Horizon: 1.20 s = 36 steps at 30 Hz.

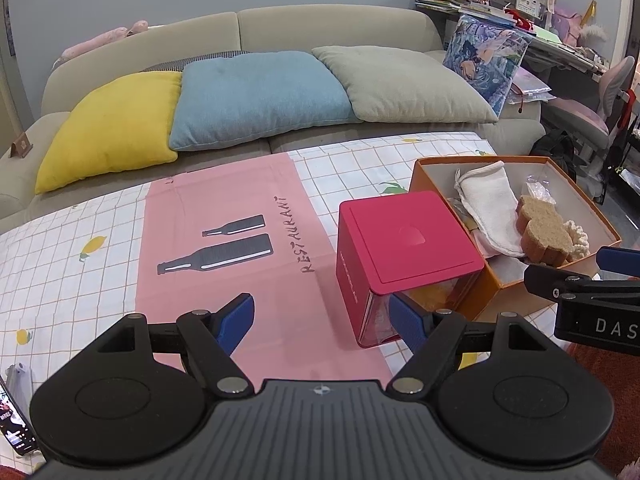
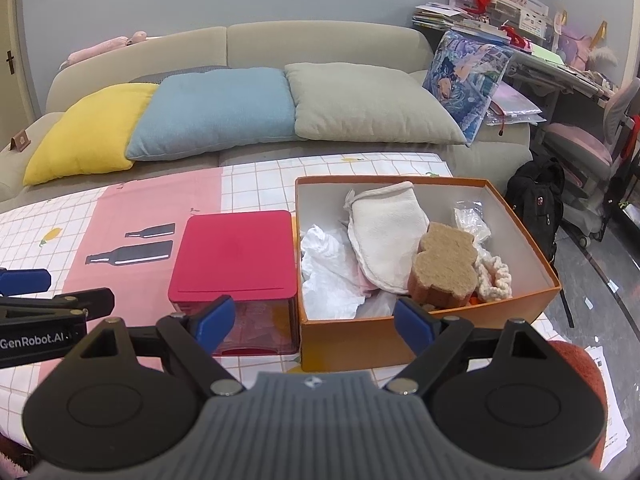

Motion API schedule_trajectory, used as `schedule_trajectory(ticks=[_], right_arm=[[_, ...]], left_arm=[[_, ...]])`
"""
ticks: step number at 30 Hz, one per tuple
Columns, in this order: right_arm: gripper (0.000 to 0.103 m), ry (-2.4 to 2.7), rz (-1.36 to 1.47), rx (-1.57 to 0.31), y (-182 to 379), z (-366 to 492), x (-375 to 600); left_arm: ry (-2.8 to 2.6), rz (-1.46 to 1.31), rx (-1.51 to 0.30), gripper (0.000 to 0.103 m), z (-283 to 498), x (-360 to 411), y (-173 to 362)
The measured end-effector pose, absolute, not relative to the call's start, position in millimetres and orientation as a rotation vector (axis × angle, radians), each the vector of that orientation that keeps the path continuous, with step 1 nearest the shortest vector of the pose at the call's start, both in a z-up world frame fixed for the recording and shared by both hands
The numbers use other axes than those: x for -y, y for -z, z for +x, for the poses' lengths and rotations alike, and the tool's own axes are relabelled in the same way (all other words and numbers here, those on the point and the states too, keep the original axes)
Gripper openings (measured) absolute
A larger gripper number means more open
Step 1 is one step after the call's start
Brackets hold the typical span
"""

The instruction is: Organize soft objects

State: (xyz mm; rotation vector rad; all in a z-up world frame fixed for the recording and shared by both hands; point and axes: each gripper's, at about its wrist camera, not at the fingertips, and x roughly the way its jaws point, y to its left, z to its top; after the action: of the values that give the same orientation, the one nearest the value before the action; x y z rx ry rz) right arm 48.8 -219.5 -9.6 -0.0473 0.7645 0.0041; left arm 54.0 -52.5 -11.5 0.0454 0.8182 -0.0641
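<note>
An orange cardboard box (image 2: 520, 296) stands on the table and holds a white cloth mitt (image 2: 388, 232), crumpled white tissue (image 2: 328, 268), a brown bear-shaped sponge (image 2: 444, 268), a cream knitted piece (image 2: 496, 276) and a clear plastic bag (image 2: 470, 218). A red-lidded clear storage box (image 2: 236, 256) stands just left of it. My right gripper (image 2: 312, 320) is open and empty, just in front of both boxes. My left gripper (image 1: 322, 320) is open and empty, over the pink mat; its right finger is near the red box (image 1: 404, 240). The orange box (image 1: 576, 196) lies to its right.
A pink "RESTAURANT" mat (image 1: 224, 232) lies on the checked tablecloth (image 1: 68, 264). A sofa behind holds yellow (image 1: 112, 128), blue (image 1: 256, 96) and grey (image 1: 400, 84) cushions. A phone (image 1: 14, 420) lies at the left table edge. A cluttered desk, chair and black backpack (image 2: 536, 196) stand right.
</note>
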Motion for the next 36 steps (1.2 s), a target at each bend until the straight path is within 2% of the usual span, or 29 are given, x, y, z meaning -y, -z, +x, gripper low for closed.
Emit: schedule_trajectory(ticks=[36], right_arm=[[0.085,-0.019,-0.060,-0.755,8.6,46.7,214.9]], left_arm=[[0.062,0.038,-0.814,0.090,50.9,50.6,10.4]])
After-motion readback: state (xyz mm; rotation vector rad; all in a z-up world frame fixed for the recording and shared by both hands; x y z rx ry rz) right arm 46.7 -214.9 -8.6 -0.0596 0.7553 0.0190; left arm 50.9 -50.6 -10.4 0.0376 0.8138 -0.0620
